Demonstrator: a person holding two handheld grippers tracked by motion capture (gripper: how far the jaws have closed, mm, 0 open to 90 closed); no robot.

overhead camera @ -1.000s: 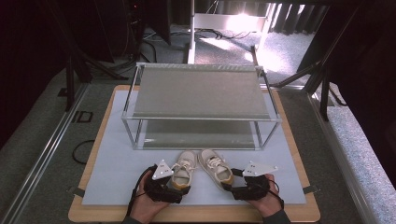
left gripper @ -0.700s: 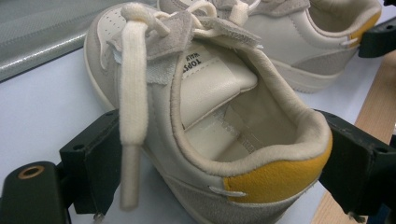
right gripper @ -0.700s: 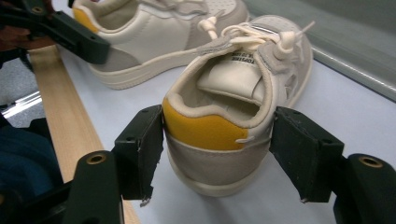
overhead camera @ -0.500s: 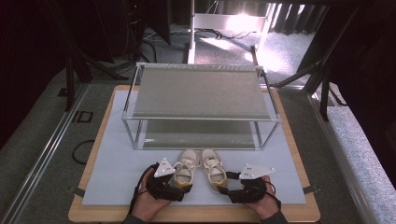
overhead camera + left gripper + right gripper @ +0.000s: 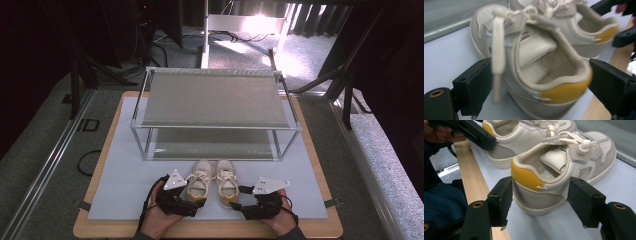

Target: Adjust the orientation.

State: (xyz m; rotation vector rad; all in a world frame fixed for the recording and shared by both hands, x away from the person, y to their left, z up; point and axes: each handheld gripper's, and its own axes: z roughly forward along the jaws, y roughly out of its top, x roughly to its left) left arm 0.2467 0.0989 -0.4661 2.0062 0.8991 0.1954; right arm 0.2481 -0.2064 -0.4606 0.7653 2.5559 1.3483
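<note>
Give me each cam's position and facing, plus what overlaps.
High view: above the person's side, facing forward and down on the table, rack, both shoes; both hands show.
Left gripper view: on the left gripper, facing the left shoe heel between its jaws.
Right gripper view: on the right gripper, facing the right shoe heel; own jaws show.
Shared: both gripper views show both shoes.

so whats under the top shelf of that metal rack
A lower grey shelf lies under the top shelf of the rack. Its front strip looks bare; the top shelf covers its rear part, so that cannot be checked.
</note>
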